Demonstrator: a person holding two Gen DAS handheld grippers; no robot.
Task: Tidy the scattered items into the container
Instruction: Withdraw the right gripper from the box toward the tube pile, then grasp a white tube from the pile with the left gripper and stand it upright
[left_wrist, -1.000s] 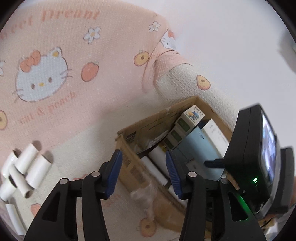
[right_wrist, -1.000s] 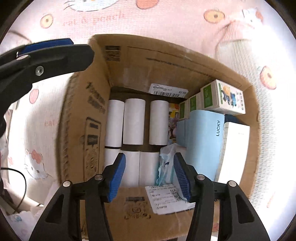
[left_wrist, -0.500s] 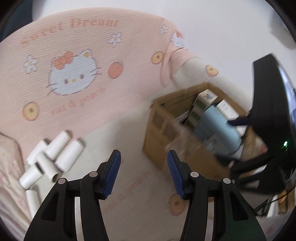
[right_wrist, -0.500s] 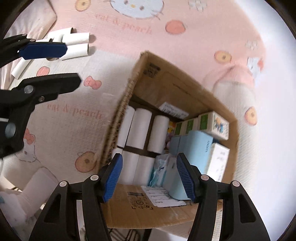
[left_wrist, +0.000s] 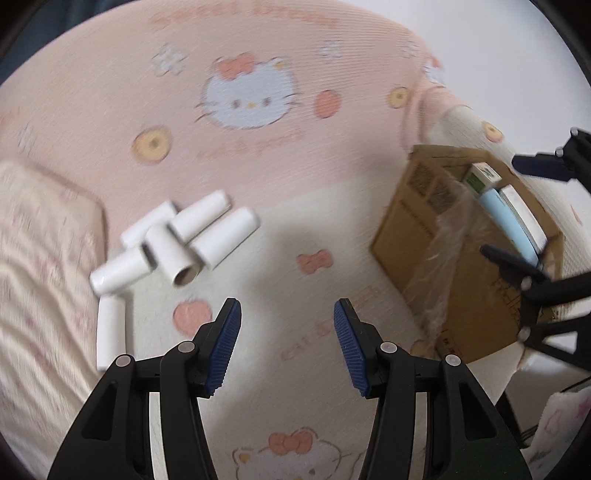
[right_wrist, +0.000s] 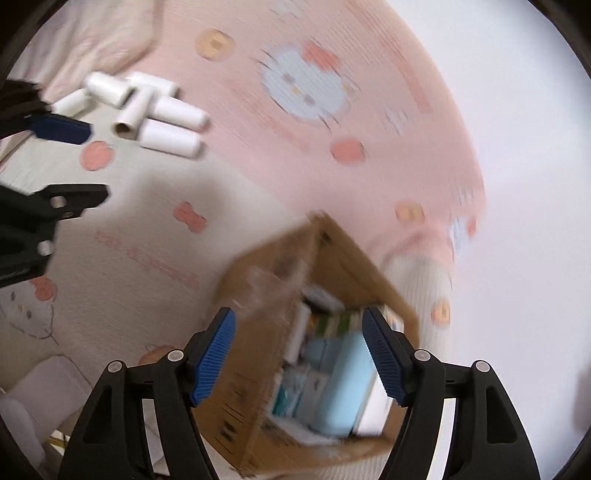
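The cardboard box (right_wrist: 325, 373) is seen just beyond the right gripper (right_wrist: 299, 360), whose blue-padded jaws are spread wide with nothing between them; inside it, through motion blur, a light blue box (right_wrist: 347, 384) standing on edge, green-and-white cartons (right_wrist: 341, 321) behind it and one white roll (right_wrist: 297, 336) against the left wall can be made out, the rest being too smeared to tell. In the left wrist view the same cardboard box (left_wrist: 465, 254) is shown from outside, at the right, with crinkled clear tape (left_wrist: 439, 266) down its near corner and only the tops of a green-and-white carton (left_wrist: 480, 177) and the light blue box (left_wrist: 509, 214) visible over the rim; the right gripper (left_wrist: 524, 218) is seen over it there. The left gripper (left_wrist: 287, 347) is held above the blanket (left_wrist: 288, 229), its jaws likewise apart and empty. Beyond it to the left, well apart from the box, a cluster of white paper rolls (left_wrist: 177, 240) lies scattered, touching one another, one with its brown core end facing the camera, and a single roll (left_wrist: 110, 332) lies nearer by itself. In the right wrist view the white paper rolls (right_wrist: 147, 114) appear at the far upper left, just past the left gripper (right_wrist: 70, 162). The blanket is cream near and pink farther off, printed with a cartoon cat face (left_wrist: 251, 96), bows and peaches, and a pale wall (right_wrist: 524, 147) is seen behind it.
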